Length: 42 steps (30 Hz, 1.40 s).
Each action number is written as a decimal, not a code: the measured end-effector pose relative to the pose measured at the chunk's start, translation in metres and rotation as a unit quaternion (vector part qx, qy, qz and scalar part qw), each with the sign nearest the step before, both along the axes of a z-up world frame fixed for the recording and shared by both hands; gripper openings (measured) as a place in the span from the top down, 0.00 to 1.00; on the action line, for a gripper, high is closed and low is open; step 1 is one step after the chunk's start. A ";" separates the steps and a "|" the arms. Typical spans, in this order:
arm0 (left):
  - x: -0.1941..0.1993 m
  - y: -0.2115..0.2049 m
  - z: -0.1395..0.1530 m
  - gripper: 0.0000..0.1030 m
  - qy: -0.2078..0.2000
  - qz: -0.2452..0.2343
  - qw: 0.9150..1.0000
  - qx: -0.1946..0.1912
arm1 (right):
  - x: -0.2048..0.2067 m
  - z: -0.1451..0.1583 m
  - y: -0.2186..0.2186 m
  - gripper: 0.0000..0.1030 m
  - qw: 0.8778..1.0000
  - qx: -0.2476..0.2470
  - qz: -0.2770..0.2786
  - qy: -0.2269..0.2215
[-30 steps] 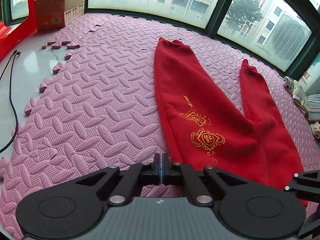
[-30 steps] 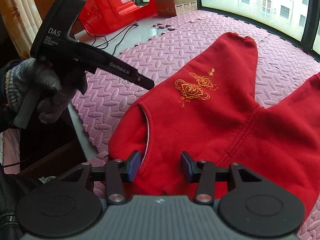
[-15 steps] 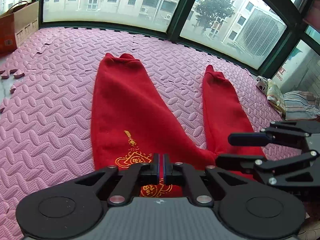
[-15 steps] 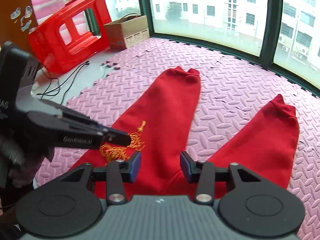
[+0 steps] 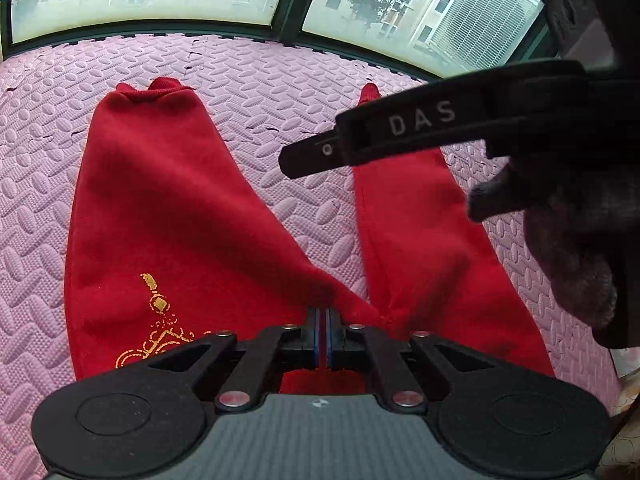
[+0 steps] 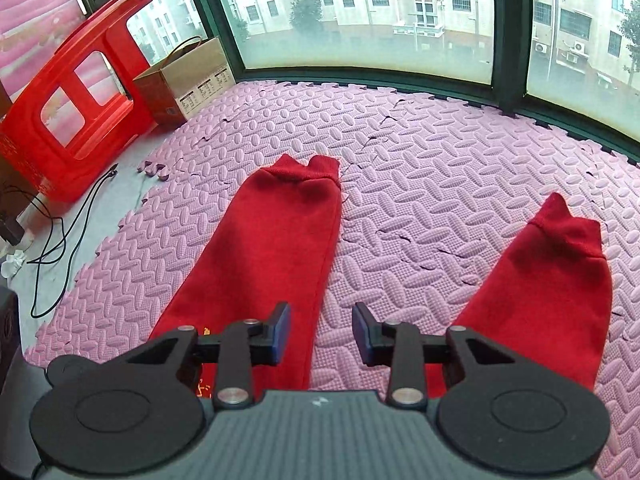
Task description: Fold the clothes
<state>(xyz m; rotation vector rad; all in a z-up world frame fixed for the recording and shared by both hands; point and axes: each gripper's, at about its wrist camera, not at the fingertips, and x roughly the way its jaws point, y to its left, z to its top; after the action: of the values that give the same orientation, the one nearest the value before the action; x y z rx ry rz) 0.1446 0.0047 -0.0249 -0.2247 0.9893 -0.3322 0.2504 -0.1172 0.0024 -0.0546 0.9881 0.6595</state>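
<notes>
Red trousers (image 5: 172, 216) with gold embroidery lie flat on the pink foam mat (image 5: 260, 80), legs spread toward the window. My left gripper (image 5: 322, 320) is shut, empty, just above the crotch of the trousers. My right gripper (image 6: 322, 334) is open and empty, above the mat between the two legs (image 6: 276, 248). The right gripper's body (image 5: 400, 136) crosses the upper right of the left wrist view, held in a gloved hand.
A red plastic stool (image 6: 68, 120) and a cardboard box (image 6: 188, 80) stand at the far left by the window. Black cables (image 6: 60, 248) lie on the bare floor left of the mat. The window frame (image 6: 360, 76) bounds the far side.
Both grippers have moved forward over the trousers toward the legs. The right gripper now passes in front of the left camera. Neither jaw state changed.
</notes>
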 end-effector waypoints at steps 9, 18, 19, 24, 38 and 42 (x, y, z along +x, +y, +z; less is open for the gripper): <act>0.007 0.009 -0.004 0.96 0.008 0.002 1.000 -0.018 | 0.031 -0.029 0.034 0.71 1.000 -0.006 0.010 0.013; 0.013 0.053 0.015 0.95 -0.013 0.062 0.998 -0.010 | 0.042 -0.039 0.056 0.77 0.995 -0.081 0.017 -0.053; 0.016 0.061 0.016 0.95 -0.017 0.073 0.997 -0.006 | 0.044 -0.039 0.056 0.77 0.996 -0.078 0.016 -0.050; 0.039 0.089 0.016 0.95 -0.023 0.116 0.993 0.013 | 0.056 -0.032 0.065 0.76 0.997 -0.044 0.019 -0.064; 0.066 0.112 0.007 0.95 -0.011 0.152 0.988 0.030 | 0.093 -0.034 0.074 0.67 0.994 -0.077 -0.011 -0.083; 0.073 0.105 0.009 0.95 -0.020 0.141 0.989 0.034 | 0.077 -0.026 0.070 0.67 0.997 -0.056 0.022 -0.055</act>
<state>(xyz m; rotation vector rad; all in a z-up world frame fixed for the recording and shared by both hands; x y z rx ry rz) 0.2179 0.1094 -0.0155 -0.2913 0.9132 -0.0436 0.3272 -0.0473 -0.0235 -0.2101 0.9200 0.6337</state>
